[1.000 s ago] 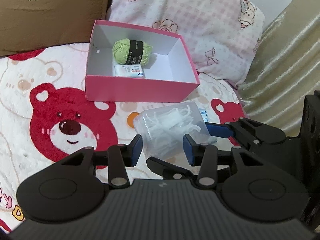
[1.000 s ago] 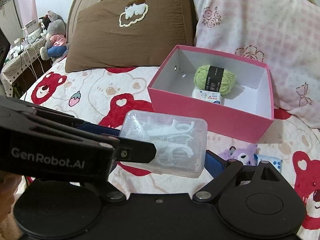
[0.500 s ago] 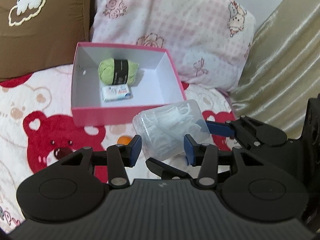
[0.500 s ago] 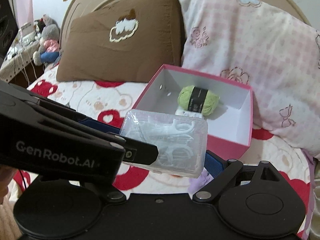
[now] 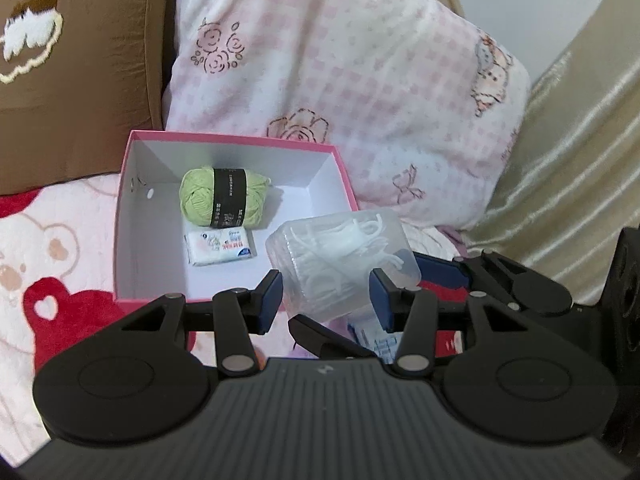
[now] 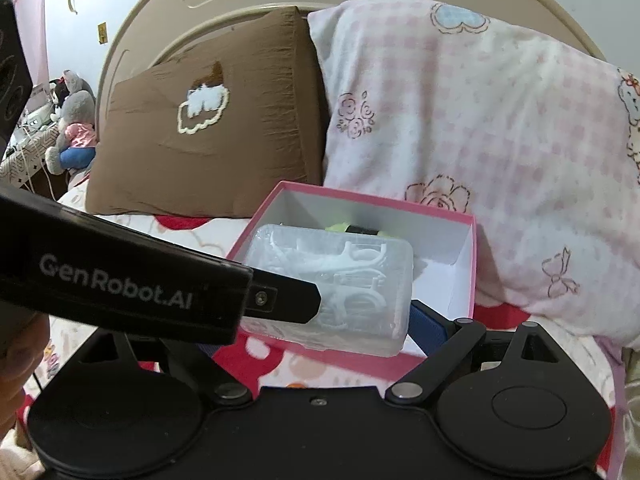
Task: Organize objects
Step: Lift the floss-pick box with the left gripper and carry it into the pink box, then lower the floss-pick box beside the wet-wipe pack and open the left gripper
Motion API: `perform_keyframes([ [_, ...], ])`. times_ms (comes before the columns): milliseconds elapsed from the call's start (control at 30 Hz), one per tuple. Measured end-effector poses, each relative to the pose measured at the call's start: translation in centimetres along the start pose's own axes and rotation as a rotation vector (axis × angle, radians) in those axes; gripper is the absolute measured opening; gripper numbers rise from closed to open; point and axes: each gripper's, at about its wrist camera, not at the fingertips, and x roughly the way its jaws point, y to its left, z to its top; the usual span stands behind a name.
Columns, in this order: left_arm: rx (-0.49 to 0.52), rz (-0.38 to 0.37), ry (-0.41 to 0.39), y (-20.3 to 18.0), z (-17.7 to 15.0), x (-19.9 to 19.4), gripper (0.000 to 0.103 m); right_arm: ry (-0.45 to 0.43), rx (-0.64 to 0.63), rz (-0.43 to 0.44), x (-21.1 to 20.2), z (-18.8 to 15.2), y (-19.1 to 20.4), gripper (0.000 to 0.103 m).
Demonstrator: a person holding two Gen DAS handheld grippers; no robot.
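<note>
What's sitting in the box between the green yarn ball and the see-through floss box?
A small white tissue pack lies between the yarn ball and the clear floss box, seen in the left wrist view.

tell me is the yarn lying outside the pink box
No, the green yarn lies inside the pink box, just behind a small white packet.

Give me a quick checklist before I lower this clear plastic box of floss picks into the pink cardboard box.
1. Right gripper holds the clear plastic box of white floss picks: ok, a blue pad presses its end.
2. Left gripper also gripping: cannot tell; its pads sit close on both sides.
3. Free floor in the pink cardboard box: ok, bare beside the green yarn ball and white tissue packet.
4. Clear box fully over the opening: cannot tell; it hangs at the near rim.
</note>
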Motion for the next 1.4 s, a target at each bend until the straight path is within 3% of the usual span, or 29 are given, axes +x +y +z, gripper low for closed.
perform_keyframes([
  [567, -0.157, -0.056, 0.076, 5.7, 2.3, 11.1, 0.045, 0.089, -0.066, 0.064, 9.2, 2.0, -4.9, 0.095],
  [633, -0.177, -0.063, 0.083, 6.2, 2.4, 12.4, 0.046, 0.098, -0.065, 0.055, 10.2, 1.9, -5.3, 0.093],
  [900, -0.251, -0.072, 0.097, 8.7, 2.5, 17.0, 0.046, 0.174, -0.102, -0.040, 14.6, 1.1, -6.4, 0.070],
  [1133, -0.290, -0.055, 0.152, 9.5, 2.4, 20.9, 0.046, 0.237, -0.116, -0.103, 17.8, 0.0, -7.3, 0.067],
  [1400, -0.327, -0.066, 0.199, 9.8, 2.0, 22.1, 0.046, 0.289, -0.162, -0.129, 19.2, 0.1, -7.3, 0.066],
])
